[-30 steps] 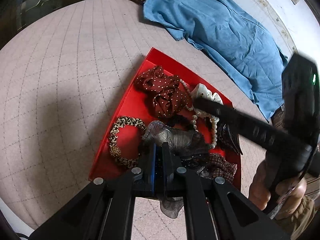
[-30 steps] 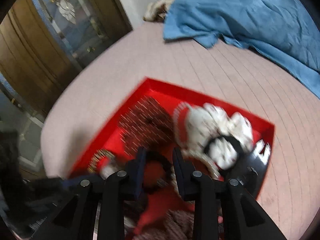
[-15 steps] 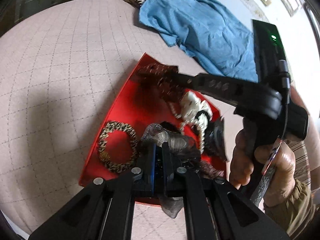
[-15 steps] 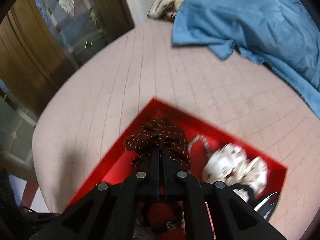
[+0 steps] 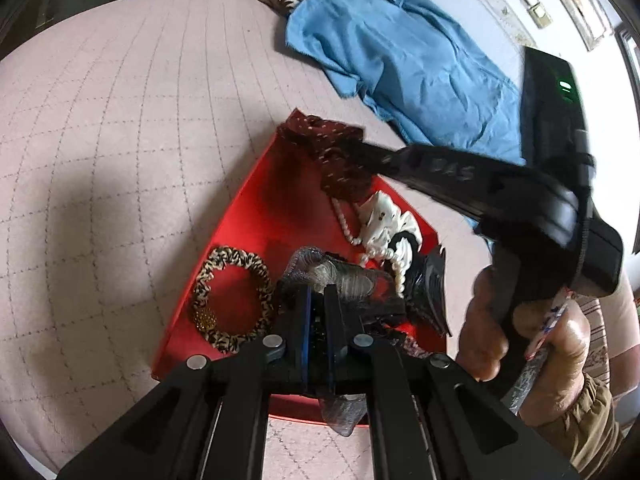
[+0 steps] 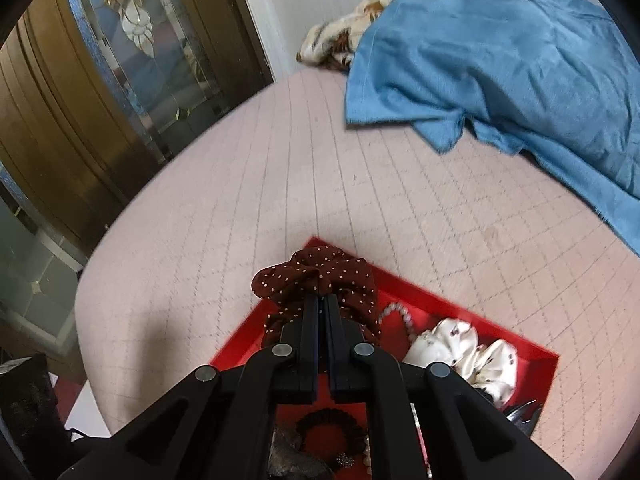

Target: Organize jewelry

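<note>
With the right gripper (image 6: 320, 300) clamped on the dotted scrunchie (image 6: 320, 276) at the red tray's (image 6: 536, 354) far corner and the left gripper (image 5: 316, 300) pinched on sheer grey fabric (image 5: 340, 276), the pearl strand (image 6: 394, 312) could be snagged and dragged out.

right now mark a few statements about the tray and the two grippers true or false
1. The right hand-held gripper is shut on the dark red polka-dot fabric scrunchie. True.
2. The left hand-held gripper is open and holds nothing. False: it is shut on a grey sheer fabric piece.
3. The leopard-print fabric scrunchie lies in the flat red tray. True.
4. The blue cloth garment lies inside the tray. False: it lies on the pink quilted bed surface, apart from the tray.
</note>
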